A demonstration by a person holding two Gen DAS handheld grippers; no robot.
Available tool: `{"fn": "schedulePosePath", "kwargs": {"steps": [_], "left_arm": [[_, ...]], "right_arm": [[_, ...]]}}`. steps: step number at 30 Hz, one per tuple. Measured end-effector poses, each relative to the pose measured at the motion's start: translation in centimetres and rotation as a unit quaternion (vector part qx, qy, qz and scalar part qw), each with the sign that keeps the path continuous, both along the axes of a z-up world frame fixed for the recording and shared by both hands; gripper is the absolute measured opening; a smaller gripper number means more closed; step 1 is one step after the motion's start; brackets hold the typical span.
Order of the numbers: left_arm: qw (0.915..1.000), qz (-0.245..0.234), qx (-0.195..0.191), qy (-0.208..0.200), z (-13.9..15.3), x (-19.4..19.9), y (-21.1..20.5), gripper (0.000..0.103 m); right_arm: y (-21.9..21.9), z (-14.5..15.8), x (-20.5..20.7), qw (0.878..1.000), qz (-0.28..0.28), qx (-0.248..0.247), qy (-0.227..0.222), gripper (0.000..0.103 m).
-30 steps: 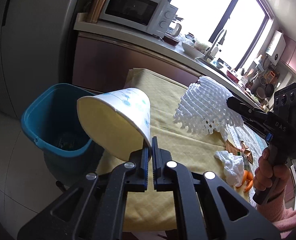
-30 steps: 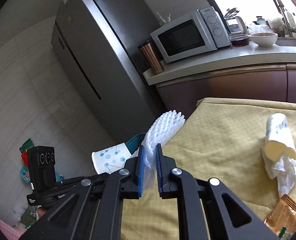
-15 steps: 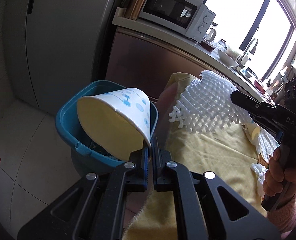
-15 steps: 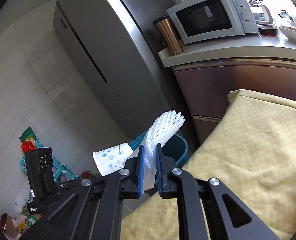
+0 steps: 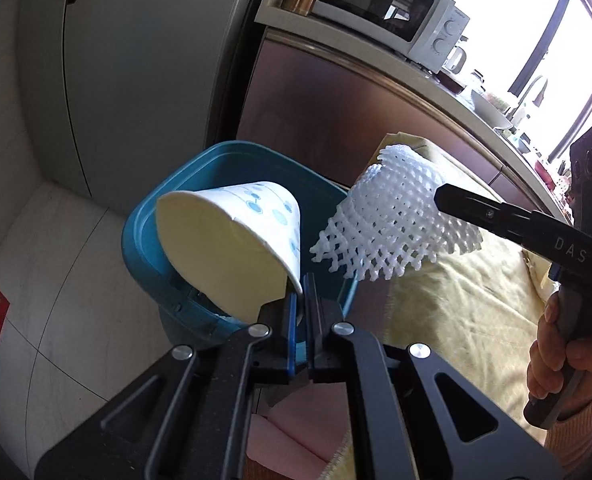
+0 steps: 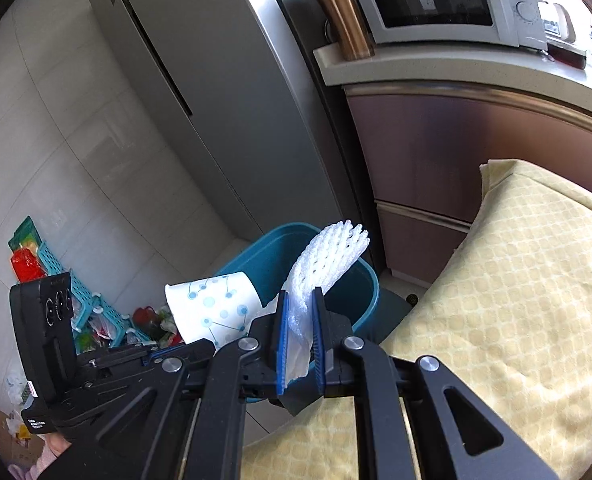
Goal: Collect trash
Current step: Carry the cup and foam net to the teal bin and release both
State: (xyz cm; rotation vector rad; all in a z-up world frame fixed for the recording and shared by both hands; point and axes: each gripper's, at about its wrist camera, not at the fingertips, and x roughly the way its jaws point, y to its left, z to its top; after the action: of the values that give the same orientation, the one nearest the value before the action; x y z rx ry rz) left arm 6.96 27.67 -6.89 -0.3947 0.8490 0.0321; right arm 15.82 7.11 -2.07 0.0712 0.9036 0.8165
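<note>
Dotted paper cup (image 5: 231, 240), foam netting (image 5: 392, 228)

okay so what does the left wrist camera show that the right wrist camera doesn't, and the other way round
Only the left wrist view shows the bright window, the faucet in front of it, and the person's hand gripping the right hand-held gripper. Only the right wrist view shows the copper tumbler whole, plus a teal basket and bags on the floor. Both show the blue bin, the paper cup pinched in the left hand-held gripper, the white foam net, the microwave, the fridge and the yellow tablecloth.
</note>
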Motion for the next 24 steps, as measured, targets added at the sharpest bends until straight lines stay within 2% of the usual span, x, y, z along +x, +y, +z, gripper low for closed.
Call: {"fn": "schedulePosePath", "kwargs": {"steps": [10,16,19,24], "left_arm": [[0.9995,0.007,-0.003,0.032,-2.9,2.2,0.6,0.004],[0.9993,0.008,-0.004,0.037,-3.9,3.0,0.2,0.005],[0.9992,0.009,-0.005,0.039,-4.2,3.2,-0.1,0.006],[0.9994,0.008,0.000,0.033,-4.0,3.2,-0.7,0.013]], "right_arm": [[4.1,-2.6,1.1,0.998,0.023,-0.057,0.024,0.010],[5.4,-4.0,1.7,0.996,0.029,-0.078,0.041,0.013],[5.3,-4.4,1.9,0.995,0.022,-0.081,0.049,0.020],[4.2,-4.1,1.6,0.996,0.008,-0.069,0.054,0.021]]}}
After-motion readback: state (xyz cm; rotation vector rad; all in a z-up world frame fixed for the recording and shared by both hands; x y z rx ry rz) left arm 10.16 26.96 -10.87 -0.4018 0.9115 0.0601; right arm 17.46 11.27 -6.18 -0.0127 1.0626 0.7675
